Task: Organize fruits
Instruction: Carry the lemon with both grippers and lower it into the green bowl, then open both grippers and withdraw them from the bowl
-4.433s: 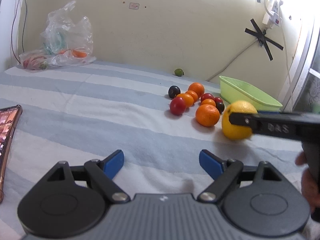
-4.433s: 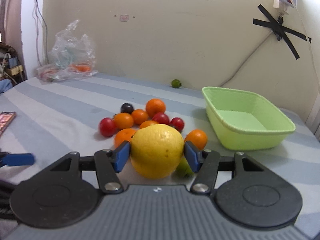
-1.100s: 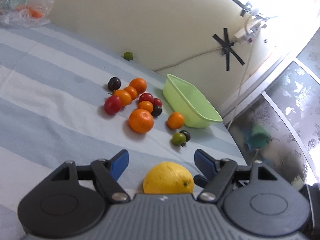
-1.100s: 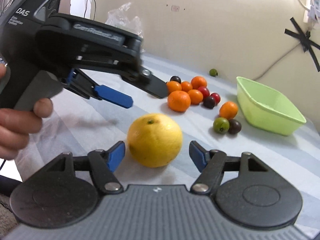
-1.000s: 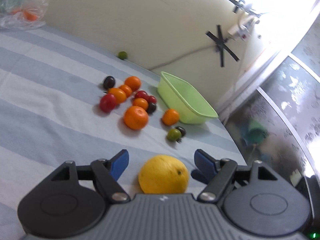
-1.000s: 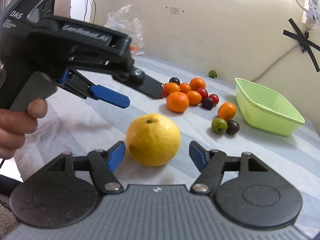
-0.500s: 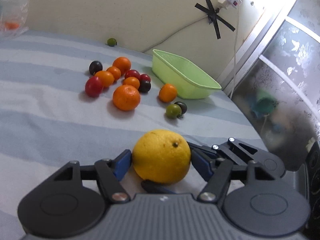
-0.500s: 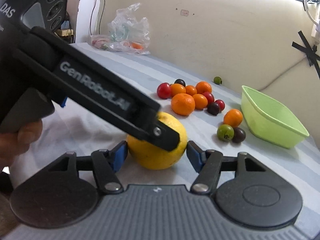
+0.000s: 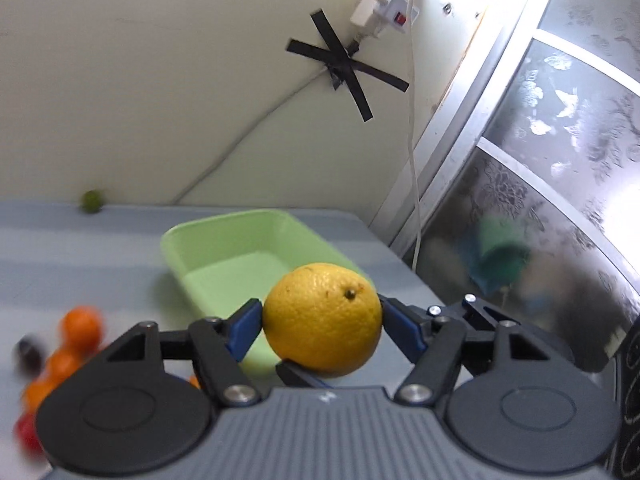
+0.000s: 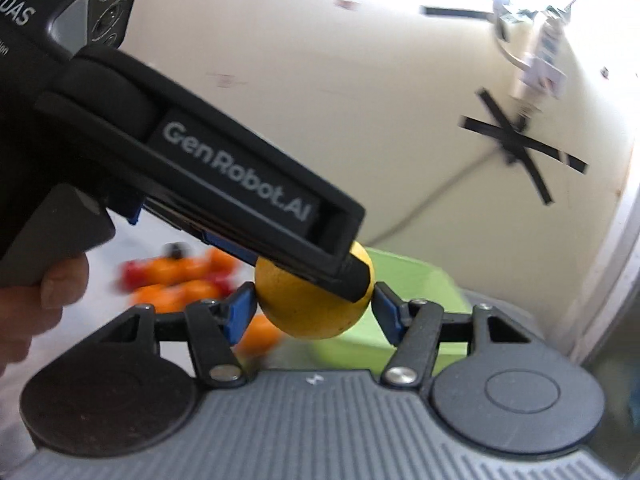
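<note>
A big yellow citrus fruit point(image 9: 322, 318) is clamped by both grippers and held above the table. My left gripper point(image 9: 320, 326) is shut on its sides; the right gripper's fingers point(image 9: 404, 326) press it from the right and below. In the right wrist view my right gripper point(image 10: 312, 310) is shut on the same fruit point(image 10: 308, 316), with the left gripper's body point(image 10: 224, 184) lying across its top. The light green tray point(image 9: 216, 248) stands just behind the fruit, also seen in the right wrist view point(image 10: 416, 280). It is empty.
Small oranges and tomatoes point(image 9: 60, 352) lie in a blurred cluster at the left, also in the right wrist view point(image 10: 180, 276). A green lime point(image 9: 91, 200) sits by the wall. A cable and taped socket point(image 9: 380, 12) hang on the wall; a frosted window point(image 9: 560, 200) is at right.
Both grippers have closed on the yellow fruit and lifted it off the table together, moving toward the green tray. The view swung right and up.
</note>
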A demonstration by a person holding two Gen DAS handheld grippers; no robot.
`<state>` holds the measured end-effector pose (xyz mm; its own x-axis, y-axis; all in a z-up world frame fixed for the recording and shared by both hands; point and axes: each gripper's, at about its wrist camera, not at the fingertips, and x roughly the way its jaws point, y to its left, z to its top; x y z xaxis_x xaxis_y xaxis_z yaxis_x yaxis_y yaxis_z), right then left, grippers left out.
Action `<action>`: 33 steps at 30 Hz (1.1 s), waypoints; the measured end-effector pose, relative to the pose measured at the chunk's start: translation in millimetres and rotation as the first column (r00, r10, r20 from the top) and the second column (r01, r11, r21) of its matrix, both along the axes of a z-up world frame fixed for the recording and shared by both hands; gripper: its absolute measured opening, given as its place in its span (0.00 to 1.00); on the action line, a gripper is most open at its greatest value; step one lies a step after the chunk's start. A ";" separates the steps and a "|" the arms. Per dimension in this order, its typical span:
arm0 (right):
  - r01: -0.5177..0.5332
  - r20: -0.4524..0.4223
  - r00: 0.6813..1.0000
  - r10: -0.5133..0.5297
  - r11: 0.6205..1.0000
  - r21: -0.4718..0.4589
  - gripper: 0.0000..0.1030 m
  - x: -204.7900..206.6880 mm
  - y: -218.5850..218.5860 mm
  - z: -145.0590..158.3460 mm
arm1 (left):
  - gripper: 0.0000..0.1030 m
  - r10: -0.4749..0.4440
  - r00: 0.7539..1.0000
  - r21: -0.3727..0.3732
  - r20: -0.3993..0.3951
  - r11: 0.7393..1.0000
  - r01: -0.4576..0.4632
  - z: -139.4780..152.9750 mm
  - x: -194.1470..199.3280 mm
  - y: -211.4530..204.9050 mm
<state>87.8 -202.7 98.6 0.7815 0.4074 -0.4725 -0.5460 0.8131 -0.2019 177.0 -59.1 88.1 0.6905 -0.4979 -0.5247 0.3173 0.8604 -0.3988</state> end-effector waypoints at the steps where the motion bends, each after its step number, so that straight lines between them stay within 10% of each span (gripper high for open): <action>1: 0.017 -0.008 1.000 -0.017 1.000 -0.005 0.63 14.9 -5.4 -0.3 | 0.66 -0.003 1.000 -0.005 -0.011 1.000 0.003 -2.6 13.1 -6.0; 16: 0.111 -0.170 0.980 -0.105 0.993 0.027 0.65 120.5 -51.3 -50.0 | 0.66 0.006 0.983 -0.019 -0.185 1.000 -0.010 -63.9 101.1 -50.8; 25: 0.185 -0.051 0.983 -0.179 0.969 0.164 0.57 57.7 -65.3 -23.9 | 0.69 -0.012 0.994 -0.123 0.110 0.992 0.025 7.1 -20.5 12.8; 33: 0.155 -0.138 0.983 -0.119 0.944 0.290 0.21 -18.3 -46.2 -29.4 | 0.69 0.259 0.949 0.013 0.181 0.964 -0.266 -10.2 -141.5 101.4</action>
